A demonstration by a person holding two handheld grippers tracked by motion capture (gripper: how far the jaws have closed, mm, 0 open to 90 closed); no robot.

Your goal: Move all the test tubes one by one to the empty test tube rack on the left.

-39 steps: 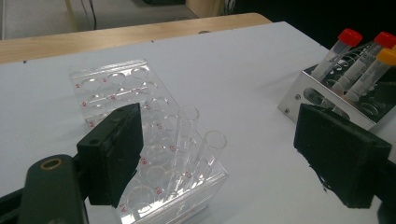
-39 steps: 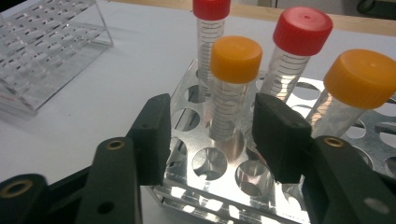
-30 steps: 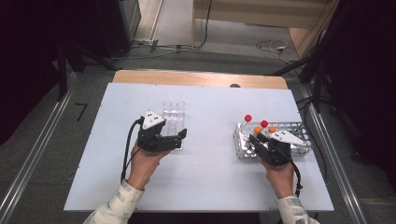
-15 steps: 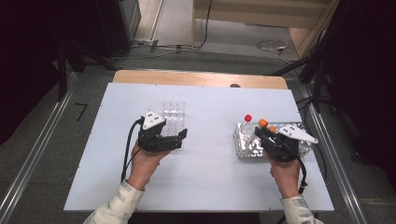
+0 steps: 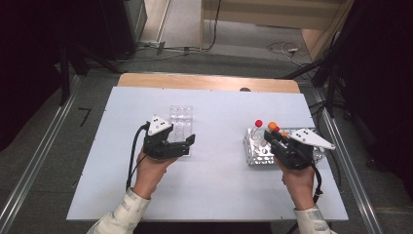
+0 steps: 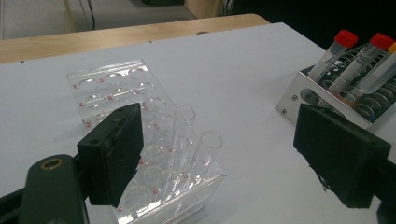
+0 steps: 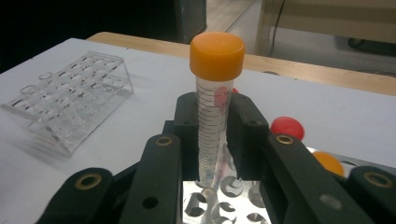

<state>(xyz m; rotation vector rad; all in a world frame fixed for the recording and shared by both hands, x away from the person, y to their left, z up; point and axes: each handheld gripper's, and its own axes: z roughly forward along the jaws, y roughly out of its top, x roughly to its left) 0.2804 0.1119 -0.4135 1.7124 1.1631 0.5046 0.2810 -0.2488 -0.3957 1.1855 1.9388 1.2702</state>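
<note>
Change: against half a second ago, the right gripper [image 5: 272, 137] has drawn back toward the person over the metal rack [image 5: 258, 148], and the orange-capped tube [image 7: 213, 100] in its jaws stands clear above the rack's holes; a red cap and another orange one now show beside it. The left gripper [image 5: 187, 144] has not moved.
Tubes, capped: in the high view, one red cap [image 5: 258, 123] and two orange; the left gripper view shows two red caps and the edge of an orange one, so some are hidden from above.
Tubes, open: two clear glass ones [image 6: 181, 128] in the clear rack [image 5: 180, 118].
Racks: two, one metal, one clear, well apart on the table [image 5: 219, 107].
Right jaws: narrow, clamped on the orange-capped tube.
Tube against the fingers: upright between the two pads [image 7: 245, 133], gripped on its graduated body, cap well above the fingertips, lower end over the metal rack.
Left jaws: wide apart, holding nothing, at the near end of the clear rack.
</note>
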